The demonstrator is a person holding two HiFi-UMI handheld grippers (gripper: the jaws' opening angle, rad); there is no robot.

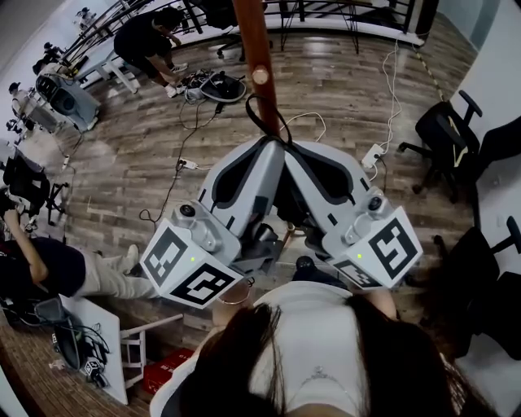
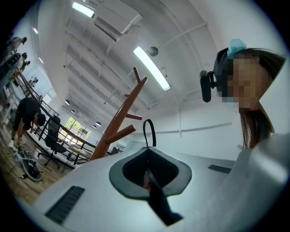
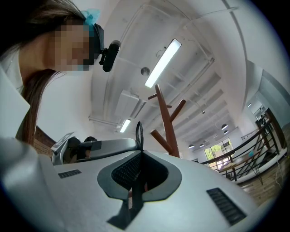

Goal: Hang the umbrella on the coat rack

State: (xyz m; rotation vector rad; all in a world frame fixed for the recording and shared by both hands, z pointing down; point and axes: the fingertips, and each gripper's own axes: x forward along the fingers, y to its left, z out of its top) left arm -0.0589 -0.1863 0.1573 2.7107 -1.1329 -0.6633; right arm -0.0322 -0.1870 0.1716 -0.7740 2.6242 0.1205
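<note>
Both grippers point upward, their tips pressed together just below the brown wooden coat rack [image 1: 254,41]. My left gripper [image 1: 262,147] and right gripper [image 1: 291,148] are each shut on the umbrella's black strap. Its loop [image 1: 264,116] sticks out above the tips, close under a peg end [image 1: 260,76]. In the left gripper view the loop [image 2: 149,131] rises from the shut left gripper [image 2: 147,149] beside the rack [image 2: 118,121]. The right gripper view shows the loop [image 3: 139,132] edge-on above the right gripper [image 3: 139,153], with the rack [image 3: 166,121] behind. A dark mass [image 1: 286,204] between the grippers may be the umbrella; most of it is hidden.
A person crouches over cables [image 1: 151,41] at the far left on the wooden floor. Another person sits at the left edge [image 1: 57,273]. Black office chairs [image 1: 444,138] stand at the right, a white table [image 1: 102,342] at the lower left, and a railing [image 1: 326,12] at the back.
</note>
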